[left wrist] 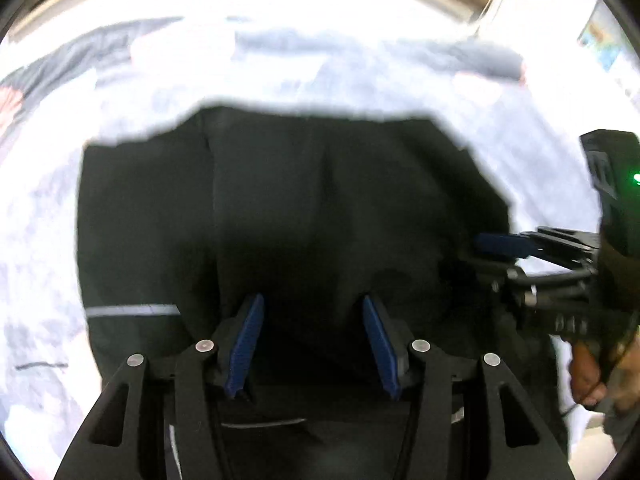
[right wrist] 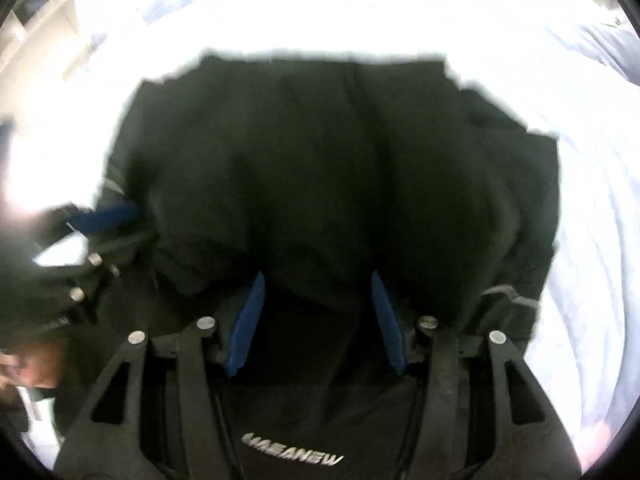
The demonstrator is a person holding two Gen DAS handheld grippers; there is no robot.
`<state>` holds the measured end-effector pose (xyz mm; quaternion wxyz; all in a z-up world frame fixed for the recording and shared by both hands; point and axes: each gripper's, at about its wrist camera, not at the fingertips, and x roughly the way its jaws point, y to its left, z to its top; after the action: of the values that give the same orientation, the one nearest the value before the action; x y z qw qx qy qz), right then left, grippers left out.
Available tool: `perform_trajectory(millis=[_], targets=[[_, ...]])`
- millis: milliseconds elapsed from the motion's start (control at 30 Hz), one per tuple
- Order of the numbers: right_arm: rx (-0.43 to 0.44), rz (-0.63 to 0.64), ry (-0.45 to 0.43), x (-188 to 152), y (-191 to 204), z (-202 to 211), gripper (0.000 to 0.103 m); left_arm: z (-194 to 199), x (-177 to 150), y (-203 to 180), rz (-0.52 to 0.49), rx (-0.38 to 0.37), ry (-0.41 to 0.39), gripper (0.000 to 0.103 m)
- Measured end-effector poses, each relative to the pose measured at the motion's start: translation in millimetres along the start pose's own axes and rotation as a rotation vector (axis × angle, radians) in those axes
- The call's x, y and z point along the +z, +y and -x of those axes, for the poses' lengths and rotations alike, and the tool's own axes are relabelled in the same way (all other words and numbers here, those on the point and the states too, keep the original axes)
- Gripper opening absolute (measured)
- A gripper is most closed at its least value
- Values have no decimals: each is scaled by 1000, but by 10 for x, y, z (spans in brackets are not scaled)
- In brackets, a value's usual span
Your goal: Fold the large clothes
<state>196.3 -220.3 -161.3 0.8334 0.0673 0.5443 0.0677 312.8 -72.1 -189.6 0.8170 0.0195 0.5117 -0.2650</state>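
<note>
**Jaws apart on both sides, nothing pinched, black garment below**

Both of my jaws stand parted with no cloth between the blue pads. My left gripper [left wrist: 312, 342] hangs over the near part of the black garment [left wrist: 280, 200], pointing steeply down, and only dark fabric shows in the gap between its pads. My right gripper [right wrist: 318, 320] hangs the same way over the same garment [right wrist: 320, 160], its pads apart and clear of the cloth.

Beneath them the garment lies folded into a broad dark block on the pale, faintly patterned bed [left wrist: 40, 220]. Its far edge runs roughly straight across. A thin light stripe [left wrist: 132, 311] crosses the cloth at the near left in the left view. Silver lettering [right wrist: 293, 455] shows on the near edge of the fabric in the right view.

In the left view my right gripper [left wrist: 504, 245] comes in from the right edge, over the garment's right side, with my hand [left wrist: 600, 372] on its grip. In the right view my left gripper [right wrist: 116, 214] sits at the garment's left side.
</note>
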Motion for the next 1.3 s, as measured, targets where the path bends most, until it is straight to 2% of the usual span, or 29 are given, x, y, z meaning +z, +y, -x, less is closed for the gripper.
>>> perform_trajectory(millis=[100,167,233,300,400,500,567,633,767,933,1067,1300], targets=[[-2,-81,-42,256,-223,19,53,-4,172,159,76,13,-33,59],[-12,-130,19,351,-350,-283,52,-192,201,303,124,44,8,59],[-1,-153,122,339,-449,-677,47,-473,142,446,180,23,78,59],[-11,-152,127,312,-458,-814,47,-618,83,508,203,11,94,59],[-31,-148,131,265,-412,-772,47,-544,112,391,150,57,93,59],[14,-189,118,210,-423,-586,48,-331,31,296,134,55,85,59],[33,-225,102,121,-453,-347,55,-115,-75,321,137,84,86,59],[40,-237,67,-16,-478,-67,62,114,-215,413,151,117,90,59],[-34,-210,20,-238,-438,391,72,648,-592,614,200,174,86,59],[-91,-193,-21,-742,-437,911,85,1414,-1163,959,312,223,29,59],[-103,-243,1,-1193,-474,1114,85,1808,-1627,1152,422,232,-3,59],[-134,-322,82,-2036,-669,1351,85,2006,-2182,1373,553,211,7,59]])
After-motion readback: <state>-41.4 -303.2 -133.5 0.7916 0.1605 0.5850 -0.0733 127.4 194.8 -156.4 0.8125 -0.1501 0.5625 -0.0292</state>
